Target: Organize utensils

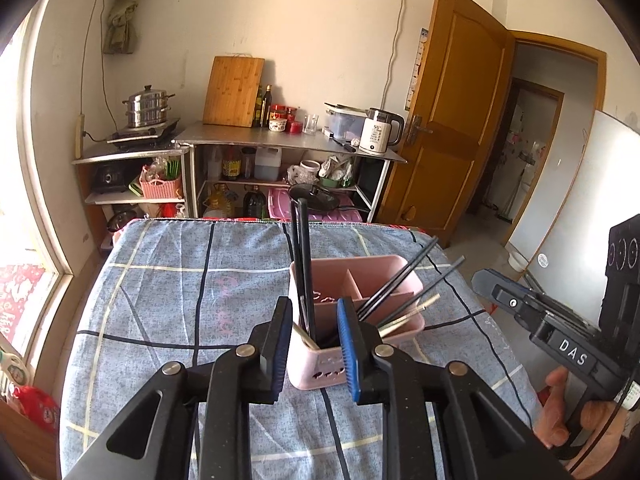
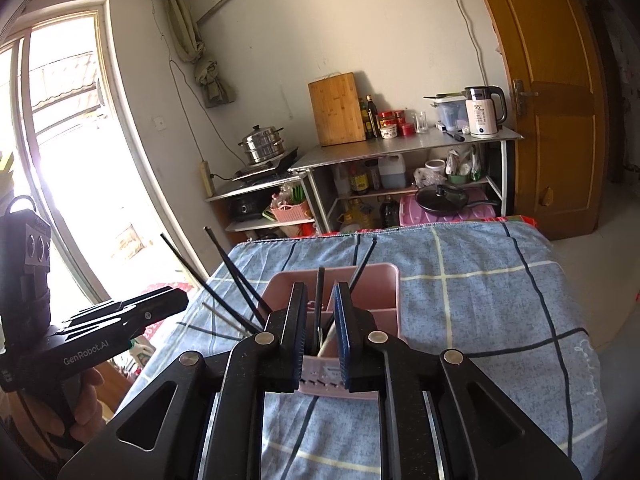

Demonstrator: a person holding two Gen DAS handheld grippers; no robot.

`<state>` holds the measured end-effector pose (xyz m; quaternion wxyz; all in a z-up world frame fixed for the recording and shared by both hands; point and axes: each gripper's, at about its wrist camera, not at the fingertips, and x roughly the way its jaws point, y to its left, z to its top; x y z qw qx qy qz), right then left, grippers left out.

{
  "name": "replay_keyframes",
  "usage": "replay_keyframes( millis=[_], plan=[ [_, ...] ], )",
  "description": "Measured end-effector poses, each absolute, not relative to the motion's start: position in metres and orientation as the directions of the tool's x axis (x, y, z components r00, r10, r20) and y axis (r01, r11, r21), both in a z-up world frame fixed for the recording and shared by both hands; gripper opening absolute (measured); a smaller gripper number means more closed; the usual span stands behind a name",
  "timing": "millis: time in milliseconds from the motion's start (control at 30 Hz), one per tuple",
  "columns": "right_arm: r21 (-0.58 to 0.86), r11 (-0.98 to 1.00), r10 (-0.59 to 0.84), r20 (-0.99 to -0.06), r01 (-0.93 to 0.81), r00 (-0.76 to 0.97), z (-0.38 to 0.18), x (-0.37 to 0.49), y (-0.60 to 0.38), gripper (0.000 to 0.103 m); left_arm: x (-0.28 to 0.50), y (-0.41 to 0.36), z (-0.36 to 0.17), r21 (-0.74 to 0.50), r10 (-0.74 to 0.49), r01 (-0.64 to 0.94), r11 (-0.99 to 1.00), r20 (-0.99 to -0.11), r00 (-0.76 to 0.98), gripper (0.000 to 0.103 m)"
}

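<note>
Checked blue cloth (image 1: 168, 280) covers the table. Left tongs (image 1: 314, 346) stand released, blue pads either side of the near corner of a pink holder (image 1: 396, 324) without pressing it. Right tongs (image 2: 320, 334) are likewise parted, empty, just before the holder's near end. Black chopsticks (image 1: 304, 264) stand and lean in its compartments.

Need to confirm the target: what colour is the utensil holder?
Pink holder; clearest in the left wrist view.
</note>
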<state>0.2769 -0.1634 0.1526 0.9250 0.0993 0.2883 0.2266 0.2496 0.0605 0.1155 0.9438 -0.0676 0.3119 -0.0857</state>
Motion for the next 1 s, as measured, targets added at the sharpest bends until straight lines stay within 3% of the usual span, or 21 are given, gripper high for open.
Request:
replay_keyframes(
  millis=[567,1000],
  plan=[
    [0.246,0.895,0.445,-0.482,-0.371,0.755,0.134,0.177,-0.181,0.022,0.143,0.031,0.078,-0.162,-0.215,0.149,0.975,-0.55,0.807,0.023],
    [0.187,0.913,0.405,-0.508,-0.362,0.76,0.106,0.113,-0.182,0.023,0.074,0.012,0.056,-0.115,-0.196,0.16,0.98,-0.524,0.829,0.023]
  ],
)
